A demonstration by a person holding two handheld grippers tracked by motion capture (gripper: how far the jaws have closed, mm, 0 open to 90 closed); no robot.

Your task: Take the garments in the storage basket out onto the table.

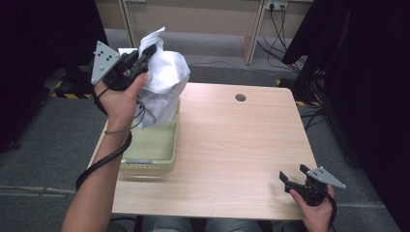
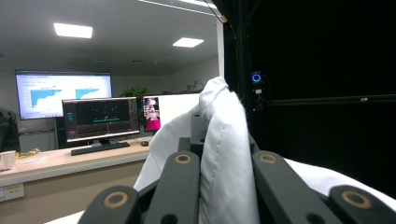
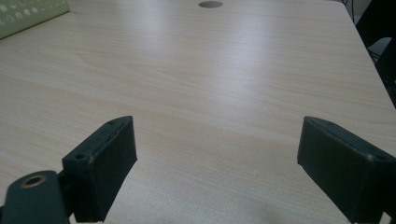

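Observation:
A white cloth (image 1: pixel 164 79) hangs in the air over the pale green basket (image 1: pixel 150 162) at the table's left edge, its lower end trailing down toward the basket. My left gripper (image 1: pixel 147 54) is raised high and shut on the cloth's top. In the left gripper view a fold of the white cloth (image 2: pixel 226 154) is pinched between the two black jaws. My right gripper (image 1: pixel 293 175) rests low at the table's near right corner. Its jaws stand wide apart with nothing between them, over bare wood (image 3: pixel 219 121).
The wooden table (image 1: pixel 232 140) has a round cable hole (image 1: pixel 240 97) near its far edge. A corner of the basket (image 3: pixel 28 14) shows at the top left of the right gripper view. Monitors (image 2: pixel 100 119) stand on a desk beyond the cloth. Dark curtains flank the table.

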